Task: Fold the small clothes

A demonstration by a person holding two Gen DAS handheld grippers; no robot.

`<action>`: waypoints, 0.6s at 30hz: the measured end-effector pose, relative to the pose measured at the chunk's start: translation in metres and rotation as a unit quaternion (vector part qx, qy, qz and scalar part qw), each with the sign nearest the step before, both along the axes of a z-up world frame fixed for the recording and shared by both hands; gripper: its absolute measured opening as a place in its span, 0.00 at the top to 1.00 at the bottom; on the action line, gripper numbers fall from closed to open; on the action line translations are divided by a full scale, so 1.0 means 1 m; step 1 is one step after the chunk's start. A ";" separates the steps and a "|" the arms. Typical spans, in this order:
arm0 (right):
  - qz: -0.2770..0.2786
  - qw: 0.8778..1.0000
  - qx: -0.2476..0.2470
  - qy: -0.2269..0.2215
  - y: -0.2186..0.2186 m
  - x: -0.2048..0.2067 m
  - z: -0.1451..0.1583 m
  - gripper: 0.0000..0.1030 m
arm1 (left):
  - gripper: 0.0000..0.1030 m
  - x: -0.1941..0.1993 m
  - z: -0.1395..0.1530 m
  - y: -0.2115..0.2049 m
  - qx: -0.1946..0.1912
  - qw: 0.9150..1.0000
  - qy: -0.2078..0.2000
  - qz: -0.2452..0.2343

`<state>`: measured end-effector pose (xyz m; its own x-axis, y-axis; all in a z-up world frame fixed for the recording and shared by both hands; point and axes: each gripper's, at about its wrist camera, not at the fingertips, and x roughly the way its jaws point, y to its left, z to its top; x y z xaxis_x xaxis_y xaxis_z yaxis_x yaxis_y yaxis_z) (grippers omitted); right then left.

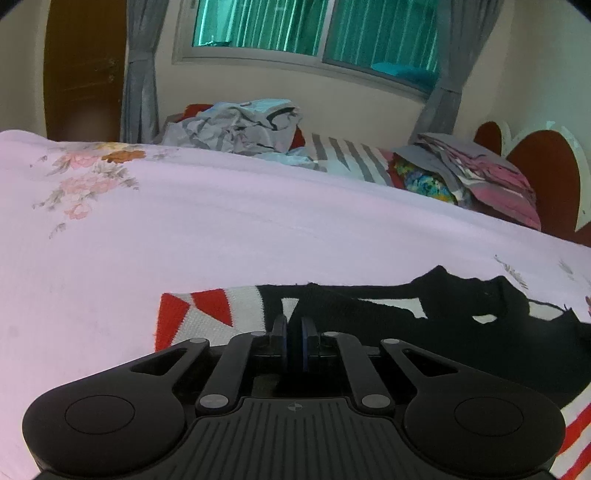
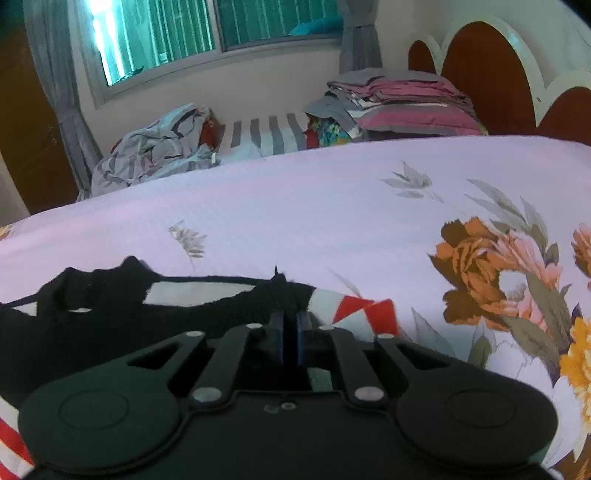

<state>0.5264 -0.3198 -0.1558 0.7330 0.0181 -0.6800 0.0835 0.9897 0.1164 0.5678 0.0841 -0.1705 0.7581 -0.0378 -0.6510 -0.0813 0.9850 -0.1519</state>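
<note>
Nearest the left wrist lens: left tool (image 1: 294, 325), blue pads drawn together, tips down on the small knitted garment (image 1: 369, 314) where its black body meets the red-and-white patterned end. Fabric seems pinched between the pads, though the exact bite is hidden by the fingers. Right tool (image 2: 291, 321) likewise nearly closed, pads with only a thin gap, a ridge of black knit rising between them; clamped on the garment (image 2: 155, 317) near its other patterned end. Garment lies flat on the bed (image 1: 221, 236), close to the near edge, long axis running side to side along that edge. In the left view the red-and-white end points left and the black body extends right; in the right view the black body extends left and the red-and-white end points right. So each tool grips close to one end of the same piece. Black upper layer is rumpled, with white patches showing through openings. Bed cover is pale lilac with floral print; large orange and pink flowers (image 2: 495, 273) lie just right of the garment. At the far edge of the bed: a crumpled grey heap of clothes (image 1: 240, 125), and a folded stack (image 2: 402, 103) near the headboard (image 2: 484, 74). Window (image 1: 314, 29) with grey curtains behind.
</note>
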 end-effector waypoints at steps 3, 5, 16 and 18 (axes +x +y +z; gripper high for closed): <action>-0.003 1.000 0.012 -0.010 -0.003 -0.009 0.013 0.81 | 0.70 -0.008 0.009 0.004 -0.006 1.000 -0.007 0.010; -0.002 1.000 0.020 -0.020 -0.003 -0.017 0.023 0.81 | 0.43 -0.018 0.017 0.006 -0.005 1.000 -0.018 0.024; 0.093 0.995 0.020 -0.001 0.056 -0.077 0.027 0.81 | 0.40 -0.093 0.027 -0.037 0.000 0.997 -0.023 -0.073; 0.093 0.995 0.020 0.004 0.059 -0.085 0.023 0.81 | 0.40 -0.102 0.019 -0.040 0.004 0.997 -0.011 -0.071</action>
<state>0.4412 -0.2613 -0.1325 0.7095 0.1808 -0.6812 -0.1005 0.9826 0.1561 0.4662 0.0437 -0.1515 0.7601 -0.1411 -0.6343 0.0624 0.9875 -0.1448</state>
